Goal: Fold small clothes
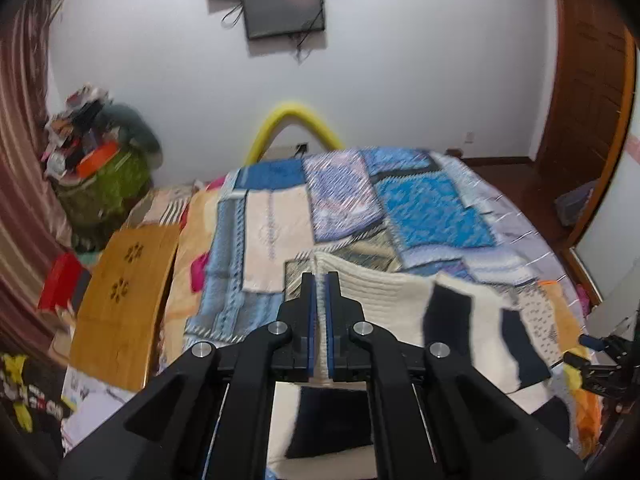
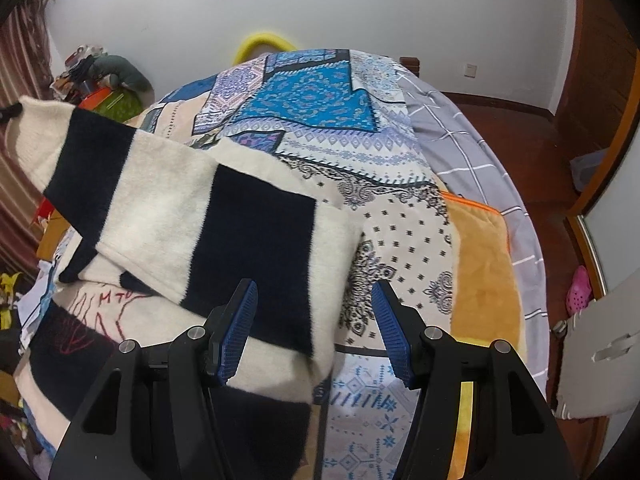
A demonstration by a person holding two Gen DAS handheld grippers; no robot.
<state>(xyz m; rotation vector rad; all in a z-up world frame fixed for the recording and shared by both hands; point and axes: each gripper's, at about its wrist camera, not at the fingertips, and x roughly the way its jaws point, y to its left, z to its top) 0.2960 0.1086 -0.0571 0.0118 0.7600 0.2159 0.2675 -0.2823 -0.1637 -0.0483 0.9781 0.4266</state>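
1. Bedroom w/ white wall, dark screen [image 1: 285, 10] mounted high, brown door at right, striped curtain at left.
2. Surface = bed [image 2: 472, 156] w/ patchwork blue/cream quilt [image 2: 316, 104] and an orange blanket [image 2: 480, 280] at its right side. Soft, uneven; nothing lies truly flat on it.
3. Clutter: wooden board [image 1: 124, 300] left of bed, pile of stuff on a green-covered stand [image 1: 100, 184] in the corner, yellow foam arch [image 1: 294, 118] beyond the far edge.
4. Task item: cream/navy striped sweater [image 2: 256, 240] at the near end of the bed, body on the quilt, one sleeve raised toward the left.
5. My left claw [image 1: 320, 280] is closed tight on the ribbed cream cuff end of that sleeve; fabric pinched betw pads.
6. My right claw [image 2: 314, 328] is about half open, holds nothing; hovers over the sweater's lower right edge, pads not pressing cloth.
7. Risk: thin pinch on a stretchy cuff, so the sleeve may slip out mid-fold.
8. Risk: body isn't pinned by my right claw, so pulling the sleeve may drag the whole sweater and bunch it.
9. Risk: fuzzy knit clings to the quilt and may lift or wrinkle the bedding, leaving a skewed fold.
10. Left-view is blurred, so exact cuff grip depth unclear.
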